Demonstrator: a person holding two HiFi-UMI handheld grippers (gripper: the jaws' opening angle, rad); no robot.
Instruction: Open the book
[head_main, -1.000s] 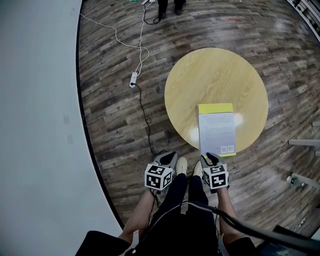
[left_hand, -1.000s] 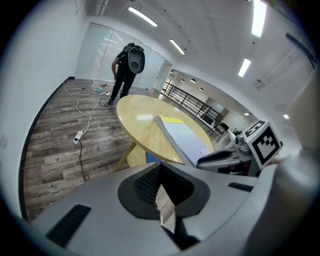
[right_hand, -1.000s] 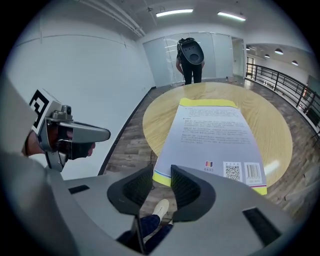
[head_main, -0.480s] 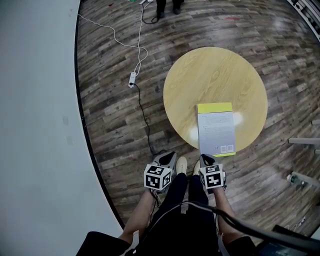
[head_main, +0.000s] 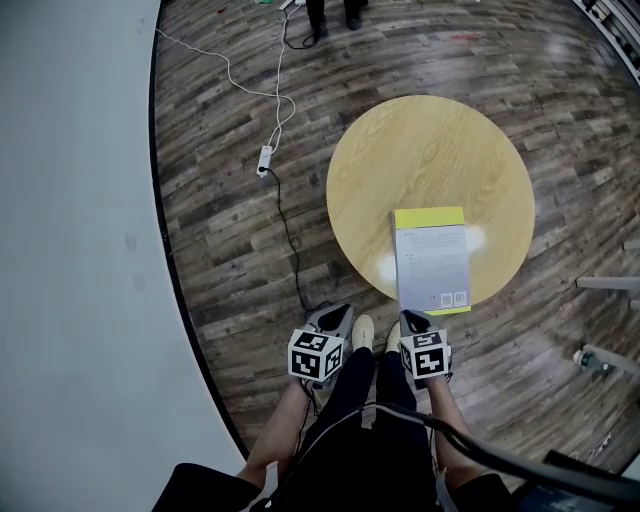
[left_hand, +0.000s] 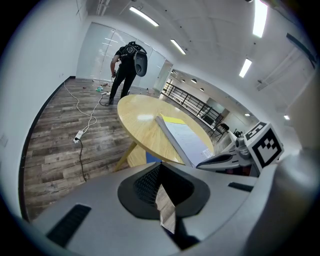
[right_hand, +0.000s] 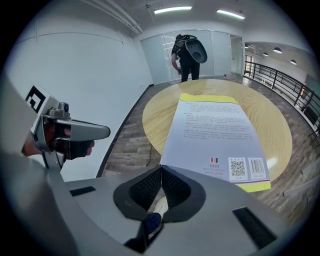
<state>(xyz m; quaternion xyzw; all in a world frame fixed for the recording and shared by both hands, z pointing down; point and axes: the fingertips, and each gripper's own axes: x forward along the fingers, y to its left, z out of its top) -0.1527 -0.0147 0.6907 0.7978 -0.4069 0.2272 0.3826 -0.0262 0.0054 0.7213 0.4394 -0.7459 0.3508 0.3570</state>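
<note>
A closed book lies on the near right part of the round yellow table, white back cover up with a yellow strip at its far end. Its near edge overhangs the table rim slightly. My right gripper hovers just short of the book's near left corner, shut and empty; in the right gripper view the book fills the space just beyond the closed tips. My left gripper hangs beside it to the left, off the table, also shut with nothing held.
A white cable and power strip trail over the wooden floor left of the table. A person stands at the far end of the room. A white wall curves along the left. Metal legs stick in at the right.
The right gripper's jaws have come together and its marker cube sits slightly further left. The book and the left gripper have not moved.
</note>
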